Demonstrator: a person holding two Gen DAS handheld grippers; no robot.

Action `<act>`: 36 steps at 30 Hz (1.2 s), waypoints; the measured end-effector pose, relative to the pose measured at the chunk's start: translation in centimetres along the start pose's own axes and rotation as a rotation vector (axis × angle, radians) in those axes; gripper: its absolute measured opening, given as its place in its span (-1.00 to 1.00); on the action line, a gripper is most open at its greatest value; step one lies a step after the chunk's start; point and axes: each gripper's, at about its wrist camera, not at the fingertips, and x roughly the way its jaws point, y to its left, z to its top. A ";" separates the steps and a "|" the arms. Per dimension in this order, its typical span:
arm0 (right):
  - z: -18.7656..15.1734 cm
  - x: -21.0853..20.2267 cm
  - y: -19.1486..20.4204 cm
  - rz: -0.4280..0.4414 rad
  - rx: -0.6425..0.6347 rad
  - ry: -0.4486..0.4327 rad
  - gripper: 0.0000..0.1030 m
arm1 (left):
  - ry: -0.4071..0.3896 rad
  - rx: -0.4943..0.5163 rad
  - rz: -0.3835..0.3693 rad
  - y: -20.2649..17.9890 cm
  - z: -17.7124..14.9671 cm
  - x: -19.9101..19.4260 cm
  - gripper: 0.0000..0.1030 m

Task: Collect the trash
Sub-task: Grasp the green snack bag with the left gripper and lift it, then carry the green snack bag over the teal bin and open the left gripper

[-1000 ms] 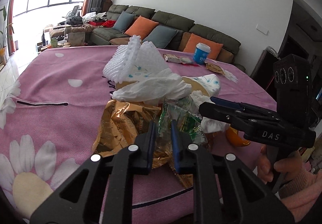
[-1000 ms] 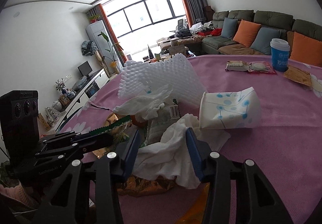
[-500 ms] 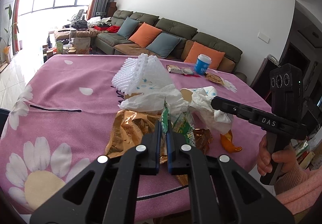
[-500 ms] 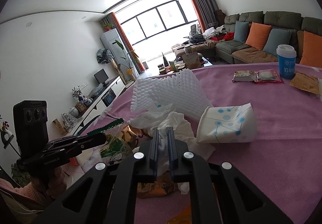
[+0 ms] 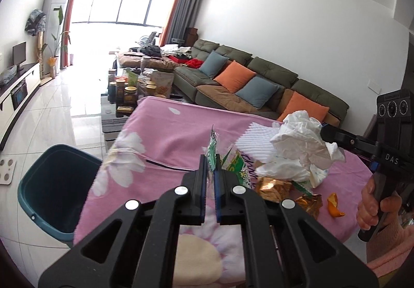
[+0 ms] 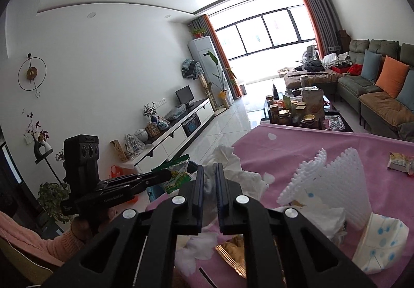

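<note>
My left gripper (image 5: 211, 158) is shut on a green snack wrapper (image 5: 212, 144) and holds it above the near left part of the pink flowered table (image 5: 168, 138). My right gripper (image 6: 209, 171) is shut on a crumpled white tissue (image 6: 227, 158), which hangs in the air to the right of the wrapper. In the left wrist view the right gripper (image 5: 323, 130) comes in from the right with the tissue (image 5: 302, 143). In the right wrist view the left gripper (image 6: 168, 174) carries the wrapper (image 6: 178, 175). A dark teal bin (image 5: 51, 184) stands on the floor left of the table.
On the table lie white foam netting (image 6: 336, 184), a crushed paper cup with blue dots (image 6: 383, 241), gold wrappers (image 5: 274, 184), an orange peel (image 5: 333, 205) and a snack packet (image 6: 401, 162). A hand in a pink sleeve (image 5: 377, 210) holds the right gripper. A low table with jars (image 5: 129, 91) stands beyond.
Both grippers shut on their pieces, the left on the green wrapper, the right on the tissue. Both lifted them off the pile and swung left, bringing the bin into view.
</note>
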 end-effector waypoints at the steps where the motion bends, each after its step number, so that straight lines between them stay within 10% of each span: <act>1: 0.5 1.6 0.6 0.031 -0.014 0.025 -0.85 | -0.002 -0.015 0.032 1.2 0.3 -0.4 -0.90; 18: 3.5 25.0 9.5 0.318 0.034 0.339 -0.85 | 0.134 -0.145 0.403 15.9 5.3 -7.6 -0.90; 36: -1.3 36.1 8.3 0.174 0.159 0.531 -0.37 | 0.206 -0.265 0.513 22.6 0.4 3.6 -0.75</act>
